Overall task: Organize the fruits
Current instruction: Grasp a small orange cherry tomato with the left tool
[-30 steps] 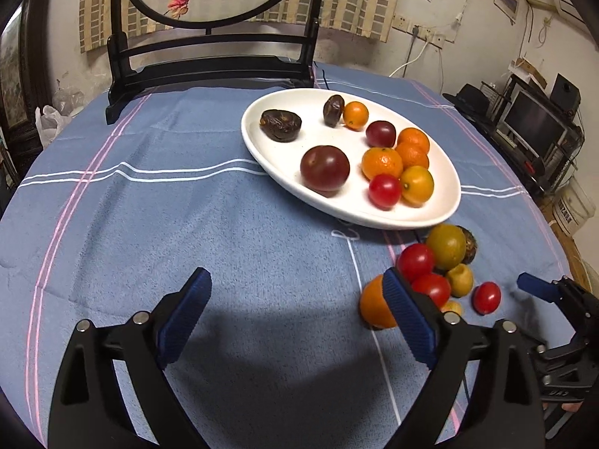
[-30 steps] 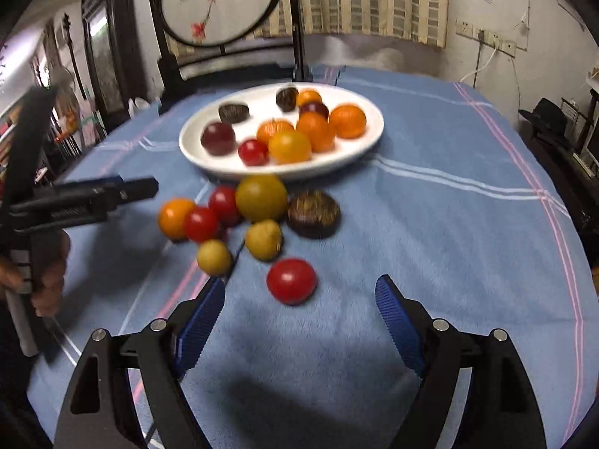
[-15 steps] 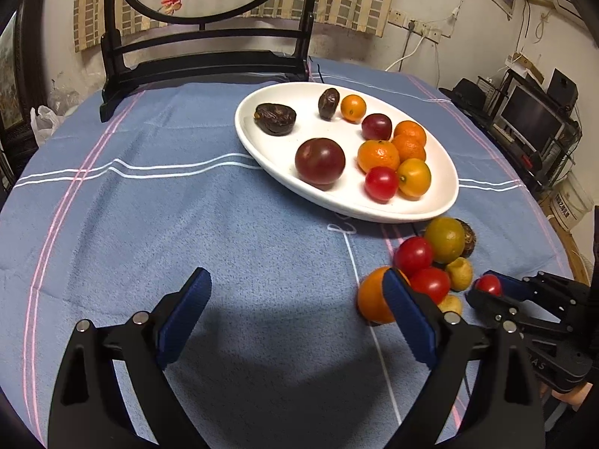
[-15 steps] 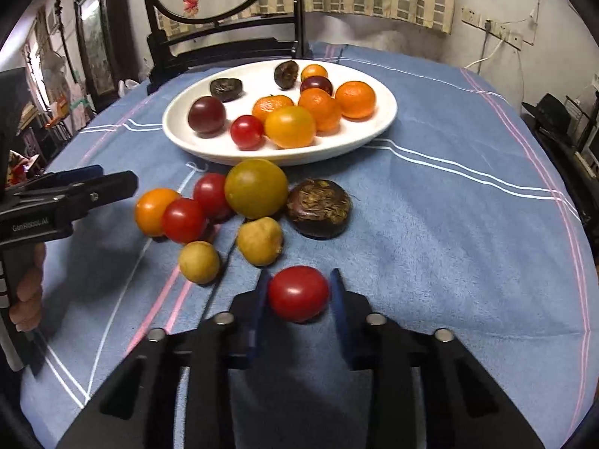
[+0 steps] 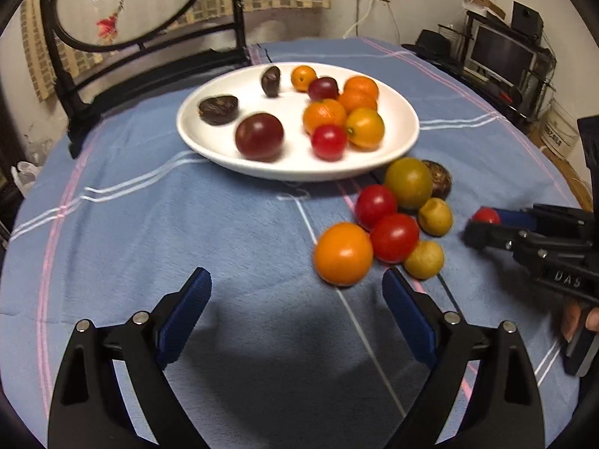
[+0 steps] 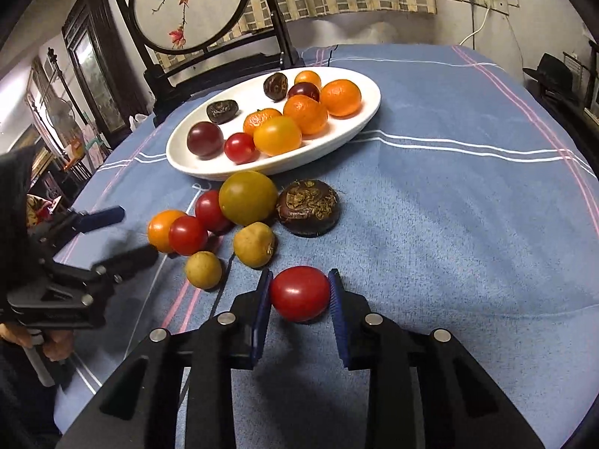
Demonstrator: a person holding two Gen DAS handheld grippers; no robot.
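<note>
Since a second ago the right tongs [image 6: 299,295] have closed onto the red tomato [image 6: 299,293] on the cloth.

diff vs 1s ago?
Right gripper has just closed its jaws on the lone red tomato, which still sits on the tablecloth. Left gripper stayed open and empty, edging toward the orange fruit. Plate and loose pile unchanged.
</note>
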